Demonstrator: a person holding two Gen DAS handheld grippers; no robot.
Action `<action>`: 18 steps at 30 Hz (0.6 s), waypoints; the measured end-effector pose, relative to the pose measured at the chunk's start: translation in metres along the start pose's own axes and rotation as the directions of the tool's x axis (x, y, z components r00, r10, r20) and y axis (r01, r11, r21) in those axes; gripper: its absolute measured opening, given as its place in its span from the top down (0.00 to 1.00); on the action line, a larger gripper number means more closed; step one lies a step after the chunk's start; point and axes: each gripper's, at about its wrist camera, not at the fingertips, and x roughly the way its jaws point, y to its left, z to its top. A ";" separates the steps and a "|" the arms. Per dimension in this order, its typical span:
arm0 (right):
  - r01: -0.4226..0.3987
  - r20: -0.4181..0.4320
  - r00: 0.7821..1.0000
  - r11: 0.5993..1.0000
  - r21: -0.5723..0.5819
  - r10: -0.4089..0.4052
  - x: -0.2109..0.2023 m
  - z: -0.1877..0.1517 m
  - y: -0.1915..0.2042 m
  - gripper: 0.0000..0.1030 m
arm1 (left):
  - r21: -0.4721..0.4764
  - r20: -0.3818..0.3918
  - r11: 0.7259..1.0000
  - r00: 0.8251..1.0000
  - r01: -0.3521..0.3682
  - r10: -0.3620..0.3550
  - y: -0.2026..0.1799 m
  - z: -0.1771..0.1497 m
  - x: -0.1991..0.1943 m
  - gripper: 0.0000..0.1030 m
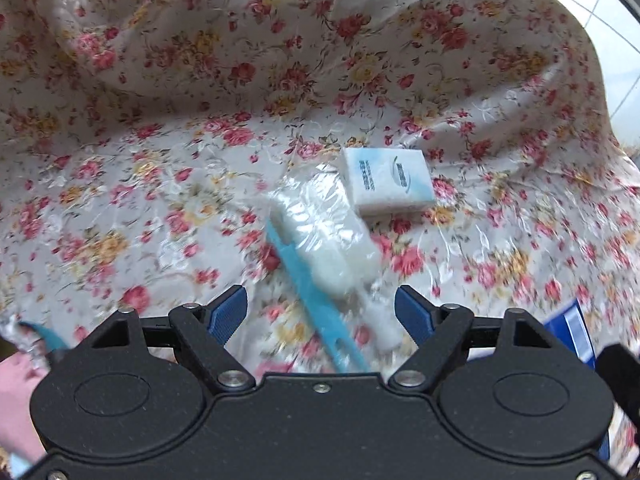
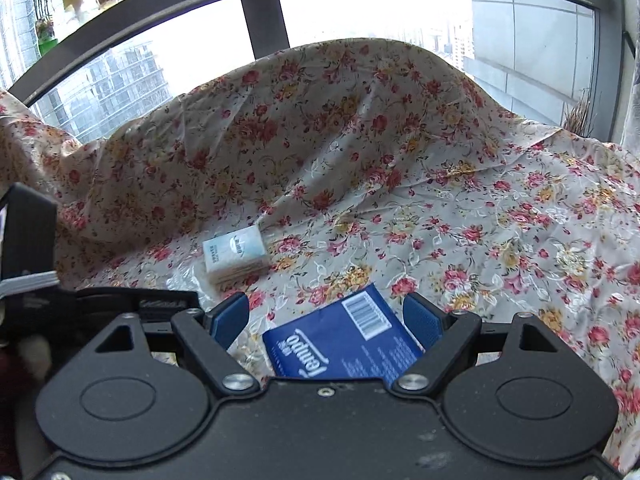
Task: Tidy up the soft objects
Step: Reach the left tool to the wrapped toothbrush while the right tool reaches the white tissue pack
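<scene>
A clear plastic bag of white soft pads with a blue strip (image 1: 324, 240) lies on the flowered cloth (image 1: 160, 184), blurred. My left gripper (image 1: 320, 312) hovers over its near end, open, with the blue pads apart from the bag. Just beyond the bag lies a small white tissue pack (image 1: 386, 184), also seen as the white pack (image 2: 236, 258) in the right wrist view. A dark blue Tempo tissue pack (image 2: 340, 340) lies on the cloth between the fingers of my right gripper (image 2: 326, 316), which is open with a gap at the left pad.
The flowered cloth (image 2: 480, 220) rises into a draped hump behind the packs. A window frame (image 2: 260, 8) with a sill of small plants stands beyond it. The blue pack's corner (image 1: 572, 328) shows at the right, and something pink (image 1: 16, 384) at the lower left edge.
</scene>
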 end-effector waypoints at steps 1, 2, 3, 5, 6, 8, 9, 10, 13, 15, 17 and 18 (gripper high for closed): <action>0.003 -0.002 1.000 1.000 0.001 -0.003 0.004 0.002 0.000 0.18 | -0.004 -0.001 1.000 1.000 -0.005 0.005 -0.002 0.002 0.003 0.25; 0.004 -0.004 1.000 1.000 0.002 -0.004 0.008 0.003 -0.001 0.18 | -0.007 -0.001 1.000 1.000 -0.007 0.007 -0.004 0.003 0.007 0.25; 0.005 -0.004 1.000 1.000 0.004 -0.005 0.011 0.004 -0.001 0.18 | -0.009 -0.002 1.000 1.000 -0.010 0.010 -0.006 0.004 0.010 0.25; 0.009 -0.006 1.000 1.000 0.010 -0.009 0.018 0.008 -0.003 0.18 | -0.008 -0.005 1.000 1.000 -0.029 0.029 -0.009 0.006 0.019 0.25; 0.010 -0.007 1.000 1.000 0.014 -0.010 0.020 0.009 -0.004 0.18 | -0.010 -0.008 0.999 0.999 -0.039 0.039 -0.010 0.007 0.023 0.25; 0.008 -0.011 1.000 1.000 0.020 -0.007 0.026 0.011 -0.005 0.18 | -0.016 -0.018 0.999 0.999 -0.045 0.045 -0.010 0.010 0.030 0.25; 0.006 -0.014 1.000 1.000 0.023 -0.006 0.029 0.012 -0.006 0.18 | -0.023 -0.025 0.999 0.999 -0.046 0.045 -0.010 0.011 0.034 0.24; 0.005 -0.016 1.000 1.000 0.023 -0.005 0.031 0.014 -0.006 0.18 | -0.031 -0.035 0.999 0.998 -0.045 0.044 -0.009 0.012 0.038 0.24; 0.004 -0.020 1.000 1.000 0.016 -0.004 0.037 0.016 -0.006 0.18 | -0.059 -0.063 0.998 0.998 -0.021 0.017 -0.005 0.013 0.049 0.23; 0.002 -0.026 1.000 1.000 0.006 -0.002 0.042 0.018 -0.004 0.18 | -0.058 -0.061 0.998 0.998 -0.004 0.001 -0.004 0.014 0.051 0.19; 0.001 -0.033 0.999 1.000 -0.004 -0.001 0.048 0.020 -0.002 0.18 | -0.050 -0.051 0.999 0.999 0.003 -0.006 -0.004 0.013 0.050 0.26; 0.002 -0.035 0.999 1.000 -0.009 -0.002 0.051 0.021 0.000 0.18 | -0.039 -0.042 0.999 0.999 0.007 -0.009 -0.004 0.012 0.049 0.32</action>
